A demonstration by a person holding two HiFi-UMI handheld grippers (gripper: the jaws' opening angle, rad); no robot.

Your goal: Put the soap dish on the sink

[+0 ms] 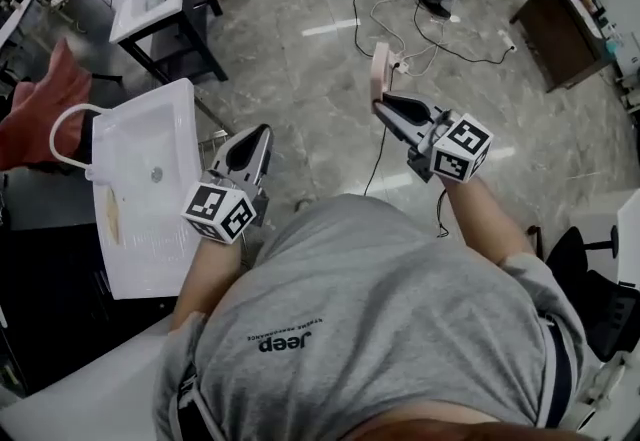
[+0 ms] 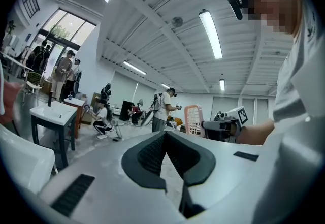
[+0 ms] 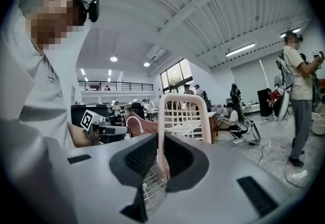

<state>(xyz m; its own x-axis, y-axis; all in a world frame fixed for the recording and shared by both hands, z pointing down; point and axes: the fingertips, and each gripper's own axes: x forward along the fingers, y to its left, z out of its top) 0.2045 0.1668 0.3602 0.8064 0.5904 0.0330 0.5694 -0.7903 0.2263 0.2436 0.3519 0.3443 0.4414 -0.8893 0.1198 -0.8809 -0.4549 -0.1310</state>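
Your right gripper (image 1: 381, 107) had its jaws clamped on the lower edge of the pink slatted soap dish (image 1: 379, 69), held upright over the floor, well apart from the white sink (image 1: 140, 264). Your left gripper (image 1: 263, 133) was closed, holding nothing. The basin showed only its drain (image 1: 156, 173); a yellowish item (image 1: 112, 214), possibly soap, lay on the sink's ledge.

The left gripper (image 2: 165, 134) has its jaws together, nothing between them. Beyond it, rightward, the right gripper (image 2: 206, 126) grips a pink soap dish (image 2: 193, 120). Leftward of it stands a white sink stand (image 2: 53, 113).
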